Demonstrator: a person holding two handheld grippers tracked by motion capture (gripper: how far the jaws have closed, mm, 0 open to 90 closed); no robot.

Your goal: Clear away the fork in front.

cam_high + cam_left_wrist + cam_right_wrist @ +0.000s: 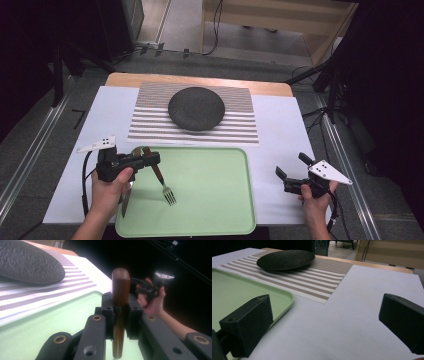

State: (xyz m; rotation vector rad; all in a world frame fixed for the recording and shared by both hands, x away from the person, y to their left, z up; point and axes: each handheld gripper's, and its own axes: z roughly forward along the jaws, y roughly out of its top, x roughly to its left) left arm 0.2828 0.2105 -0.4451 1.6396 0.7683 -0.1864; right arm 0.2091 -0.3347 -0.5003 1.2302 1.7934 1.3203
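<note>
My left gripper [151,160] is shut on the wooden handle of a fork [168,192]. The fork hangs tilted over the left part of the green tray [220,200], tines down and toward the person. In the left gripper view the brown fork handle [120,285] stands upright between the jaws of the left gripper [120,311]. My right gripper [292,165] is held over the white table cover right of the tray. In its own view the right gripper [325,322] is open, jaws wide apart, with nothing between them.
A black round plate [196,108] rests on a striped placemat [240,130] behind the tray. A knife [123,204] lies at the tray's left rim under the left hand, another handle tip [135,151] beside it. Dark stands flank the table.
</note>
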